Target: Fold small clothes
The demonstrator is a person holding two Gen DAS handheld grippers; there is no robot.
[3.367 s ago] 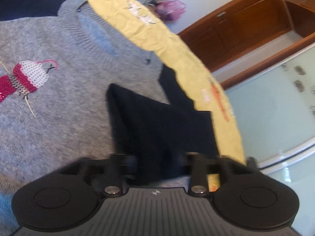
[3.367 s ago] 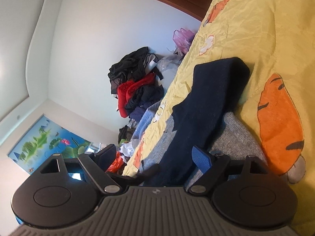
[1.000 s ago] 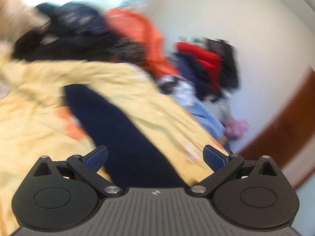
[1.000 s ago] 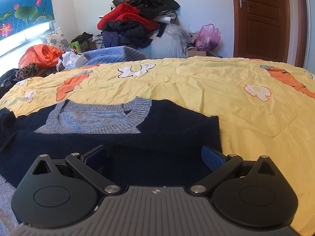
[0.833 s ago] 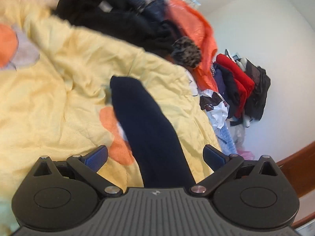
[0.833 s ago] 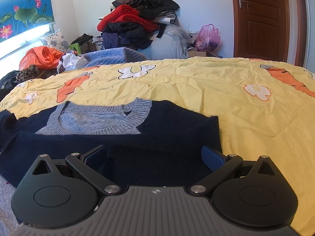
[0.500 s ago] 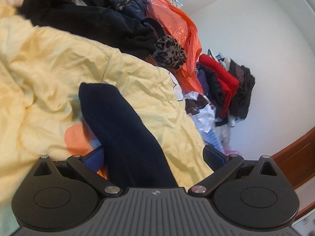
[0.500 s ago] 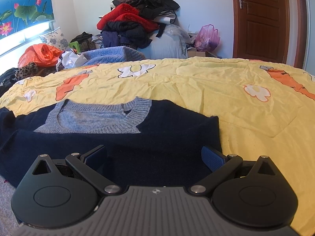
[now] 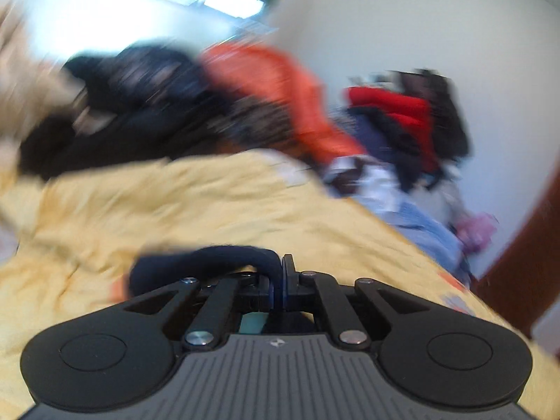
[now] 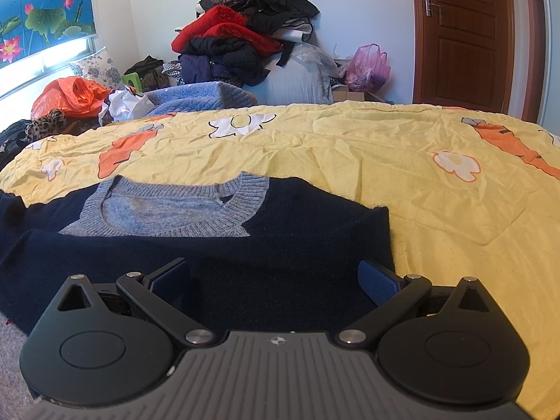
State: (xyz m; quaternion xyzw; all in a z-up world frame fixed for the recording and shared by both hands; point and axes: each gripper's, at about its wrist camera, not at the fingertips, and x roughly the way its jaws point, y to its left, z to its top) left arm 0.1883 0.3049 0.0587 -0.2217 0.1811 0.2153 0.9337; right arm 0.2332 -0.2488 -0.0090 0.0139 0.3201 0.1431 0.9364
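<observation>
A small sweater (image 10: 245,245) with navy sleeves and a grey ribbed collar (image 10: 168,210) lies flat on the yellow bedspread (image 10: 385,147). One navy sleeve is folded across its chest. My right gripper (image 10: 273,280) is open and empty, low over that folded sleeve. In the blurred left wrist view, my left gripper (image 9: 278,280) is shut on the end of the other navy sleeve (image 9: 203,262), which bends up out of the jaws over the bedspread (image 9: 175,210).
A heap of red and black clothes (image 10: 241,35) stands against the far wall. An orange plastic bag (image 10: 70,94), a blue quilted blanket (image 10: 196,98) and a pink bag (image 10: 367,66) lie beyond the bed. A brown door (image 10: 465,35) is at the right.
My left gripper has closed on the navy sleeve end that lay between its open fingers, and its view has swung and blurred. My right gripper has stayed still and open.
</observation>
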